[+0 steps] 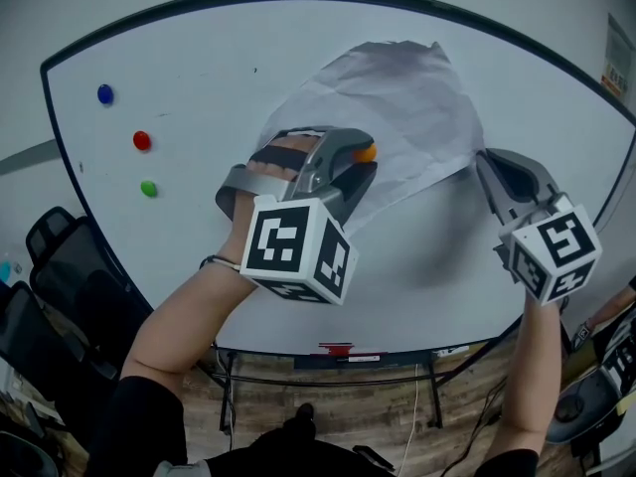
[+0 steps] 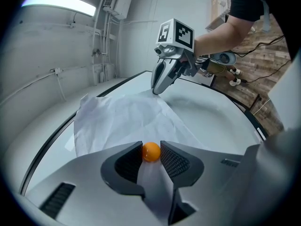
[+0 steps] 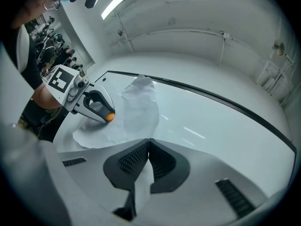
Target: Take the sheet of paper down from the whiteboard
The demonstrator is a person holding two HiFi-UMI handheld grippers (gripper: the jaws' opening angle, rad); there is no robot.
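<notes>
High on the whiteboard (image 1: 199, 58), a little right of middle: the sheet of paper (image 1: 397, 107), white, creased and crumpled, lying against the board's face with its top edge bent and uneven. Pressed at the sheet's lower left part with the left tool (image 2: 151, 147), narrowed onto a round orange magnet (image 2: 151, 152); both ribbed pads touching the magnet's sides, the magnet itself sitting on the paper. Pinched at the sheet's lower right corner with the right tool (image 3: 148, 140), jaws brought fully together, pads meeting along their length, the paper's edge running straight into their tips. From the head view, the two tools well apart, one at each lower side of the sheet, each carrying its cube of square markers at the near end, with a bare forearm behind each. Off at the board's left side, well apart from the paper and from both tools: a blue magnet (image 1: 104, 93) uppermost, a red magnet (image 1: 142, 140) below it, a green magnet (image 1: 148, 188) lowest, in a loose slanting column. Below the board's dark-rimmed lower edge, a wooden floor (image 1: 397, 405); at the far left, a black chair (image 1: 55, 256).
</notes>
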